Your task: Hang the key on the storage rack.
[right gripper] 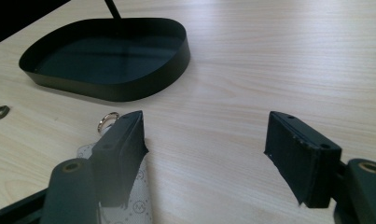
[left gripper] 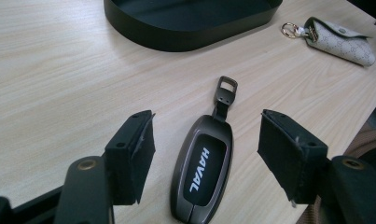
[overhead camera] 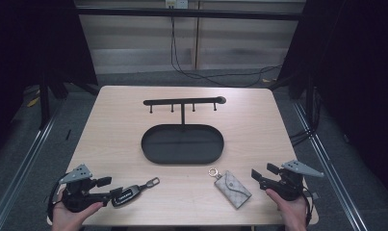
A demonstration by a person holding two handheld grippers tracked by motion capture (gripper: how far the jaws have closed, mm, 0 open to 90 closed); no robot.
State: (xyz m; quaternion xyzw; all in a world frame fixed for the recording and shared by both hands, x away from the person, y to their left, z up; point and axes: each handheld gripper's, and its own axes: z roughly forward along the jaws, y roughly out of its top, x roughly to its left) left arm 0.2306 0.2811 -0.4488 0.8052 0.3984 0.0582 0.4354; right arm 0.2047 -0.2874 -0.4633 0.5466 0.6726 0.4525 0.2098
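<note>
White "HAVAL" lettering along the dark panel of the car key fob (left gripper: 202,172), faint monogram pattern on the pale key pouch (left gripper: 342,39), letters too small to read

A dark bronze car key fob (left gripper: 202,175) is seen lying flat on the table's near left part, its glossy black face turned up and lettered "HAVAL" in white. A short black strap with a rectangular metal loop (left gripper: 226,88) is stretched from its far end, pointed toward the table's middle. A pale monogrammed key pouch (overhead camera: 233,187) with a snapped flap is laid flat on the near right part, set at a slant, its gold ring (overhead camera: 213,172) turned toward the middle. The two are kept well apart.
</note>
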